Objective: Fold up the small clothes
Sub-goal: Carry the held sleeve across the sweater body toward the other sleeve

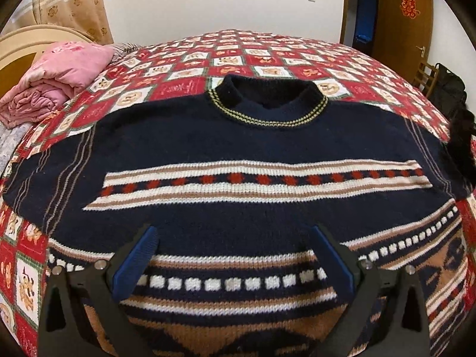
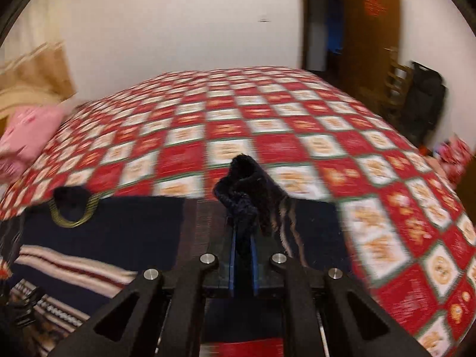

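A navy knit sweater (image 1: 238, 136) with white, tan and red stripes lies flat, front up, on the bed, collar (image 1: 267, 104) at the far side. My left gripper (image 1: 235, 232) is open and empty, hovering above the sweater's lower chest. In the blurred right wrist view my right gripper (image 2: 242, 226) is shut on the dark cuff of the sweater's right sleeve (image 2: 253, 184) and holds it lifted above the bed. The sweater body (image 2: 119, 223) and collar (image 2: 74, 208) lie to its left.
The bed has a red and white checked bedspread (image 1: 253, 50). A folded pink quilt (image 1: 56, 80) lies at its far left by the headboard. A brown door (image 1: 404, 20), a chair and a dark bag (image 1: 446, 89) stand at the far right.
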The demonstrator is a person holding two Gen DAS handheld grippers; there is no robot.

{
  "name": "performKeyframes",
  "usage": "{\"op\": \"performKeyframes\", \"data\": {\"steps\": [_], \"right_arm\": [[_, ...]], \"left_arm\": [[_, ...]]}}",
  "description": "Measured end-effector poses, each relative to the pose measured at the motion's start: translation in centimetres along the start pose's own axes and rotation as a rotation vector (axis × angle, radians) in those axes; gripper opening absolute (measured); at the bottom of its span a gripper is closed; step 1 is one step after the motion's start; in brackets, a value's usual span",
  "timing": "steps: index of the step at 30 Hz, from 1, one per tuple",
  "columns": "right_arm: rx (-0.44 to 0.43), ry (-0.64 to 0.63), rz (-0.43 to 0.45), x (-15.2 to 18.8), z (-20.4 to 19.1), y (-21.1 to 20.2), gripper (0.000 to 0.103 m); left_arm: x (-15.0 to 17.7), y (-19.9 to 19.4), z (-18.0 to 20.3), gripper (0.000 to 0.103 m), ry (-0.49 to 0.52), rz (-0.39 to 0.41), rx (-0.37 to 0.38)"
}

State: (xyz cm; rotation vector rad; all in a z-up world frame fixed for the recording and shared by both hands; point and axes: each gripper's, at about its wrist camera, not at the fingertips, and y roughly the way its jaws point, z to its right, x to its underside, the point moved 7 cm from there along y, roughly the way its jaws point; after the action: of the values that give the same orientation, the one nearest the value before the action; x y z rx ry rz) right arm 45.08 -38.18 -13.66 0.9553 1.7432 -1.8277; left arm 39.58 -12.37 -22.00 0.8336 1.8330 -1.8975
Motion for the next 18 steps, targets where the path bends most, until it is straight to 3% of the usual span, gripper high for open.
{"op": "performKeyframes", "data": {"steps": [6,9,12,14,16,18], "right_arm": [[-0.087,-0.126,-0.014,2.1,-9.4,1.3,0.007],[-0.099,-0.168,-0.025,3.5,-11.9,2.0,0.007],[-0.181,-0.174,-0.086,5.2,-13.4,3.5,0.009],[-0.226,-0.16,-0.097,6.1,-13.4,3.5,0.023],[-0.273,-0.13,-0.097,6.6,-12.2,2.7,0.064],[-0.301,-0.076,-0.053,6.5,-9.8,1.3,0.068]], "left_arm": [[0.2,-0.7,-1.5,0.103,-0.016,0.006,-0.004],[0.2,-0.8,-2.0,0.103,-0.022,0.008,-0.003],[0.2,-0.9,-1.9,0.103,-0.022,0.004,0.008],[0.2,-1.0,-1.5,0.103,-0.019,-0.002,0.026],[0.1,-1.0,-0.8,0.103,-0.019,-0.017,0.06],[-0.1,-1.0,0.1,0.103,-0.022,-0.03,0.096]]}}
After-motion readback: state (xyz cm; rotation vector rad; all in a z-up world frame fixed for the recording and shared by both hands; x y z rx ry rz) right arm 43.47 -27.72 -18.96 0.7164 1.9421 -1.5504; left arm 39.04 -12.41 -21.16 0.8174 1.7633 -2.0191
